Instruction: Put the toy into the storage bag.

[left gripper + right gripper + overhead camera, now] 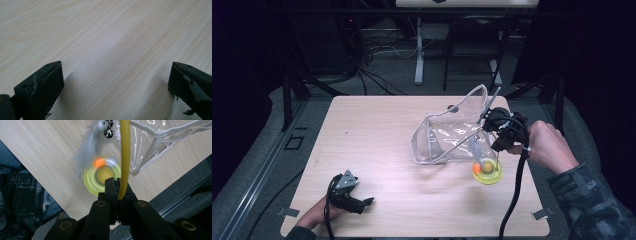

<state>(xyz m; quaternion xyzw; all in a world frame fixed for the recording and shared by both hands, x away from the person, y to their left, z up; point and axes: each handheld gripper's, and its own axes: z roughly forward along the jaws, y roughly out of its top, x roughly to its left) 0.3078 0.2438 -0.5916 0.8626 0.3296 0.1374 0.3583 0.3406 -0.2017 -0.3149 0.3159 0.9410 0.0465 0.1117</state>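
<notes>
right gripper (117,185): jaws clamped on thin yellow wand stem (124,157) | lift to be kept vertical, feather (86,147) cleared of clear plastic pouch (452,132) | left gripper (115,82): jaws wide, nothing held, parked on table (105,32)

- Bench (377,150): pale wood, rectangular.
- Clear bag (447,137) lies right of centre.
- Yellow disc (487,172) sits just beside the bag, near the right edge.

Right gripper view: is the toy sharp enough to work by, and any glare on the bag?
Right gripper view: the yellow rod between the shut jaws is sharp, the feather and yellow disc are smeared by blur. High view: white glints streak the clear bag, surroundings dark. Left gripper view: soft shadows under the jaws on the table.
</notes>
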